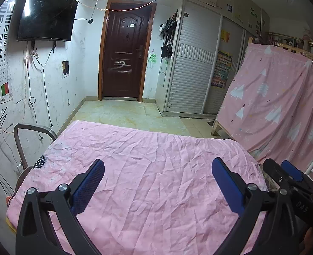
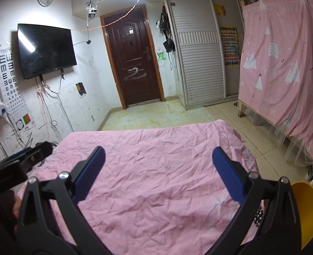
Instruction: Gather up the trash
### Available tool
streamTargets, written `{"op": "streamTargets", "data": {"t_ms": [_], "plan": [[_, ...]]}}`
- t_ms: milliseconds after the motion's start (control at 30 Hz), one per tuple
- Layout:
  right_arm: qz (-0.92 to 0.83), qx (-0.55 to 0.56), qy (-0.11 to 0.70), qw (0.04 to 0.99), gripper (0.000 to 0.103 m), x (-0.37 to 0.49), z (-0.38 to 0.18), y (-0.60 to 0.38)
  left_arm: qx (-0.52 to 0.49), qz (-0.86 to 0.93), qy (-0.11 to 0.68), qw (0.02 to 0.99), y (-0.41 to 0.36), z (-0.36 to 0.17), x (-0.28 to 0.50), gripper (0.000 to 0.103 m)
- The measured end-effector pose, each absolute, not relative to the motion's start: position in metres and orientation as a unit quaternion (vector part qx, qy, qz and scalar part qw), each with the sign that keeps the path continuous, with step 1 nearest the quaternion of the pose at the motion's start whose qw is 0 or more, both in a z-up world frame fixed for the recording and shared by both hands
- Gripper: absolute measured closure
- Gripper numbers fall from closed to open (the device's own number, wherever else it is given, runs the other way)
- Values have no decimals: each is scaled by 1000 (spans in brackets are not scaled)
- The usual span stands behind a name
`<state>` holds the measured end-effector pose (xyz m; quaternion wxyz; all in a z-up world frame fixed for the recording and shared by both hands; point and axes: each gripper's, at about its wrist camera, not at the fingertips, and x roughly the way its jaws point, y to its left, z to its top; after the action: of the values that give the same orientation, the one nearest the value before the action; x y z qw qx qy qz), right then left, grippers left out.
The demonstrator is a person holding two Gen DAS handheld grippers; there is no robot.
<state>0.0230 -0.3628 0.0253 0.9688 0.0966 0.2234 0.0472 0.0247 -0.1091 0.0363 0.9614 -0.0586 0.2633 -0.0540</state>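
Room with a wrinkled pink cloth (image 1: 148,182) spread over a table, seen from two hand-held grippers held side by side above its near edge. At far left, an eye chart (image 2: 7,78) on a scuffed white wall, then a wall-mounted television (image 2: 47,50) with loose cables hanging beneath, and the curved metal back of a chair (image 1: 32,128) just beside the table's left edge. Left gripper (image 1: 157,183) spread wide, blue-padded fingers (image 1: 88,188) well apart, nothing between them, only bare cloth below. Ahead in the middle, a dark brown door (image 1: 124,48) across a pale tiled floor (image 1: 122,110). Right gripper (image 2: 157,172) likewise spread wide and empty, hovering over the same cloth, each tool also visible at the edge of the other's view. Further right, white slatted wardrobe doors (image 2: 201,63), then a pink curtain printed with white trees (image 2: 281,68) draped over a wooden frame. At far right, beside the table's near corner, part of a yellow plastic container (image 2: 309,210), possibly a bin or a seat; too little showing to tell. No trash visible anywhere on the cloth or the floor in either view, so its location cannot be told. Probably the very start or the very end of collecting. Next move, if any remains: turning the cameras to search for litter before any reach.
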Motion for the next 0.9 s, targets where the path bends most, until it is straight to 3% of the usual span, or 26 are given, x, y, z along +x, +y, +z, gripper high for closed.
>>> {"op": "streamTargets", "data": {"t_ms": [900], "plan": [[48, 96, 225, 969, 6, 24, 25, -360, -68, -46, 271, 959, -108, 30, 26, 11]]}}
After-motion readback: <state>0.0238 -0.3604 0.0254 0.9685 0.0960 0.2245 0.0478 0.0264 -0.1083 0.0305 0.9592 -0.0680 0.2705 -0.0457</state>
